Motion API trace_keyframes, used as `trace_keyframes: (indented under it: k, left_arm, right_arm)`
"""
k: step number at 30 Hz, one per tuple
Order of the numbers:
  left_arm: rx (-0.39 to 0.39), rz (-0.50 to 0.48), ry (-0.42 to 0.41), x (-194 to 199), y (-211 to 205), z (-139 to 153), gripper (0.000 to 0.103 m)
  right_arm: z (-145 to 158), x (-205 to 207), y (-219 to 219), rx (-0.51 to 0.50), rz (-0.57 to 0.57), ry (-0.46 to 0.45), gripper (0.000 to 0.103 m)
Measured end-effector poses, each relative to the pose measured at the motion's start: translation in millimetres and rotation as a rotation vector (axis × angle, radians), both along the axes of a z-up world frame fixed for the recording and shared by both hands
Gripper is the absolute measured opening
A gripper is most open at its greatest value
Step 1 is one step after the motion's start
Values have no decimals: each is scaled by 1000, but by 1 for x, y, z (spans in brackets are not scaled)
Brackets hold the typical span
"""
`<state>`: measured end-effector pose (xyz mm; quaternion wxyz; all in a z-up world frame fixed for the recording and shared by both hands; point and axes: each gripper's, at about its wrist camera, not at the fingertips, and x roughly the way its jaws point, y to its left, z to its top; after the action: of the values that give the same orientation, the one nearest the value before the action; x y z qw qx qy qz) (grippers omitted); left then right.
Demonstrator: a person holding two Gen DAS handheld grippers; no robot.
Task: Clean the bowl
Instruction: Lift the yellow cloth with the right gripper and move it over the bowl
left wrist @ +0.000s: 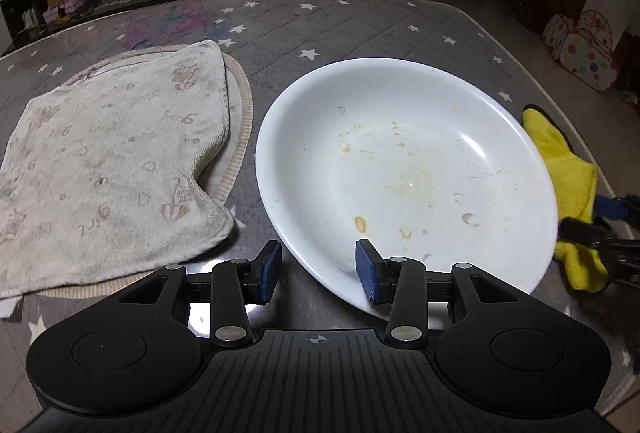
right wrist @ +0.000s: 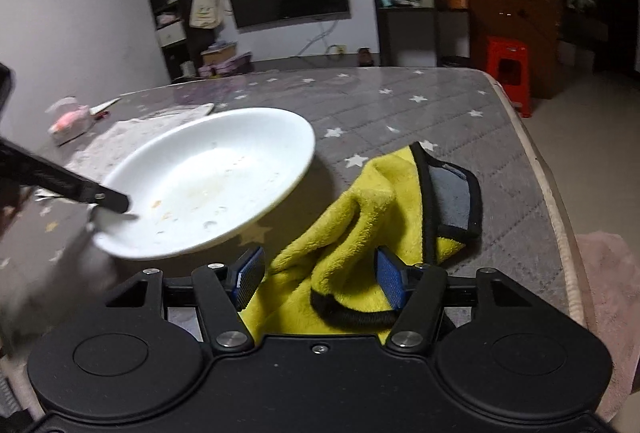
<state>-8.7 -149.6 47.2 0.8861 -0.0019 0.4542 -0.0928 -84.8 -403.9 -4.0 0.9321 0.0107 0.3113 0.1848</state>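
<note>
A white bowl point(left wrist: 420, 161) with yellowish food stains sits on the grey star-patterned table point(left wrist: 320, 21). My left gripper point(left wrist: 319, 271) is open, and the bowl's near left rim runs between its blue pads. In the right wrist view one of its black fingers point(right wrist: 108, 199) reaches over the rim of the blurred bowl point(right wrist: 216, 177). A yellow cloth point(right wrist: 360, 217) with black trim lies crumpled to the right of the bowl. My right gripper point(right wrist: 320, 279) is open with a fold of this cloth between its pads. From the left wrist view the cloth point(left wrist: 560, 161) and right gripper point(left wrist: 596, 219) show beside the bowl.
A pale patterned towel point(left wrist: 108, 161) lies on a round placemat point(left wrist: 240, 137) left of the bowl. A pink packet point(right wrist: 70, 121) sits at the far left. The table's right edge point(right wrist: 540, 161) runs close to the cloth, and a red stool point(right wrist: 508, 69) stands beyond it.
</note>
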Motion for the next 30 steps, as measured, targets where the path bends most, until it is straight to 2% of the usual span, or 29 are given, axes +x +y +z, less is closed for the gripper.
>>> trace_keyframes:
  k: [4, 9, 16, 23, 30]
  left_arm:
    - [0, -10, 8, 2, -3, -3, 42]
    - [19, -28, 7, 4, -7, -6, 40]
    - [69, -74, -10, 11, -9, -6, 40]
    - [113, -127, -19, 22, -10, -8, 42]
    - [73, -133, -10, 27, -4, -9, 42]
  right_arm:
    - [-3, -4, 11, -97, 18, -40, 50]
    - [-1, -9, 15, -140, 100, -68, 37]
    - [-4, -12, 33, -201, 244, -132, 36]
    - [-3, 1, 38, -238, 285, -164, 36]
    - [-4, 22, 34, -251, 260, -174, 36]
